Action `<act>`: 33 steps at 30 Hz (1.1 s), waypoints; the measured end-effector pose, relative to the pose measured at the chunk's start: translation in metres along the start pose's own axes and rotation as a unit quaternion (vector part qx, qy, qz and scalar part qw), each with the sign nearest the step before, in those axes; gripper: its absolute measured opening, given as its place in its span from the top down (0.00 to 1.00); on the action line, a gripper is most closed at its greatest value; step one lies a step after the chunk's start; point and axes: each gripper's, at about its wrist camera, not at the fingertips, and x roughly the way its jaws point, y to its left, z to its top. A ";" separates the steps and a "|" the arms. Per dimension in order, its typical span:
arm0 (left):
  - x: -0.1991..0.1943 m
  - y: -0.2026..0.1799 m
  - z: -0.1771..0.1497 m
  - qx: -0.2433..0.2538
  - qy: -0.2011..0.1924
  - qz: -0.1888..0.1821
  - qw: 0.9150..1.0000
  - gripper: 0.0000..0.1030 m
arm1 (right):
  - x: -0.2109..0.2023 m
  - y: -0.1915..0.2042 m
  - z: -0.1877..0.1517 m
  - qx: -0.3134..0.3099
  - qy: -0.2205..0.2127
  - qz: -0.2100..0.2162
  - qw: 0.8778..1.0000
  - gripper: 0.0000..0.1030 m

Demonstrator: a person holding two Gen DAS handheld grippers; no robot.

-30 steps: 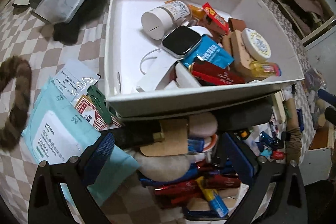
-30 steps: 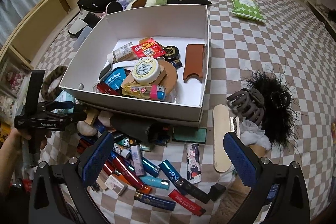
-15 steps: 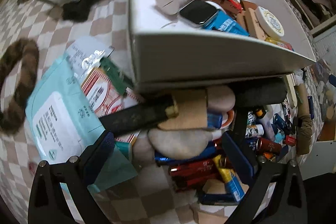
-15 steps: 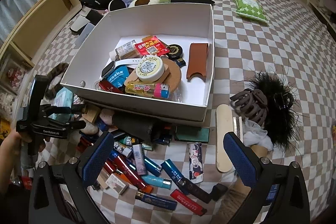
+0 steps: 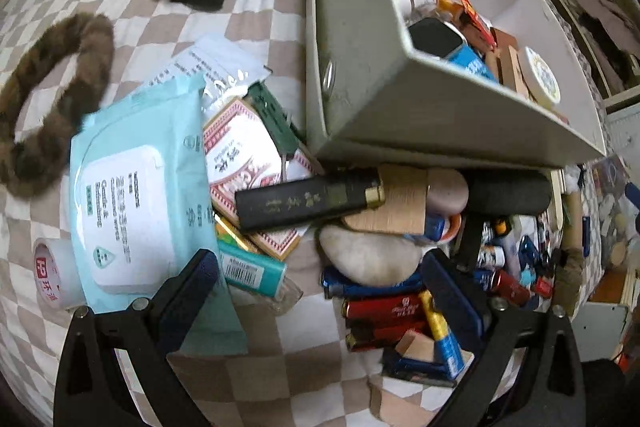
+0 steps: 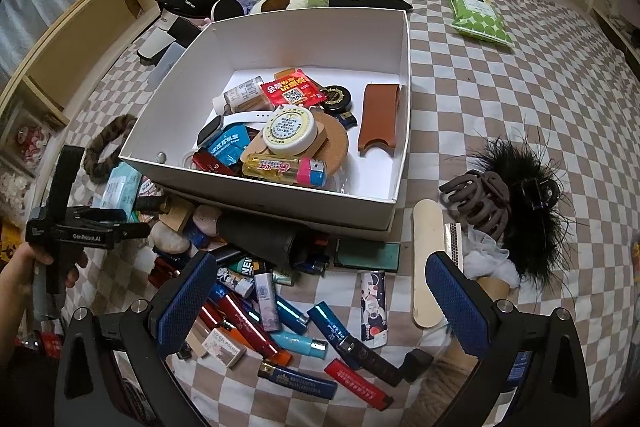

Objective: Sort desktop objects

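A white box point(image 6: 403, 99) on the checkered bed holds a cream jar point(image 6: 289, 130), a smartwatch point(image 6: 210, 134), a brown leather sleeve point(image 6: 379, 119) and other small items. My left gripper point(image 5: 320, 275) is open and empty, low over the pile at the box's near left corner: a black stick point(image 5: 308, 201), a pale pebble-shaped thing point(image 5: 368, 259), a teal lighter point(image 5: 252, 269). It also shows in the right wrist view point(image 6: 120, 223). My right gripper point(image 6: 320, 291) is open and empty above several scattered lighters point(image 6: 296, 323).
A light-blue wipes pack point(image 5: 132, 195), a tape roll point(image 5: 50, 275) and a brown furry scrunchie point(image 5: 48, 99) lie left of the box. A claw clip point(image 6: 480, 203), a black feather puff point(image 6: 520, 195) and a nail file point(image 6: 426, 263) lie at the right. A green pack point(image 6: 478, 19) lies far back.
My left gripper has dropped lower and moved left toward the pile by the box corner, so the box now shows from the side. The right gripper has held nearly still.
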 end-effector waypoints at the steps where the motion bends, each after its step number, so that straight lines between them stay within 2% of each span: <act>1: 0.001 -0.002 0.002 0.000 -0.001 0.000 1.000 0.00 | 0.001 0.000 0.000 0.000 0.000 0.000 1.000 0.00; 9: 0.015 -0.006 0.017 0.002 0.001 0.036 0.999 0.00 | 0.002 -0.002 0.000 0.000 0.005 0.003 1.000 0.00; 15: 0.020 0.008 0.025 -0.046 0.005 0.023 0.999 0.00 | 0.004 -0.006 0.000 0.004 0.010 0.004 1.000 0.00; 20: 0.021 0.012 0.029 -0.052 0.006 0.028 0.998 0.03 | 0.008 -0.009 -0.001 0.016 0.022 0.009 1.000 0.00; 28: 0.016 0.023 0.031 -0.053 0.002 0.043 0.998 0.15 | 0.014 -0.008 -0.003 0.018 0.039 0.009 0.999 0.00; 33: 0.014 0.031 0.034 -0.055 0.000 0.048 0.997 0.19 | 0.015 -0.006 -0.003 0.015 0.040 0.004 0.999 0.00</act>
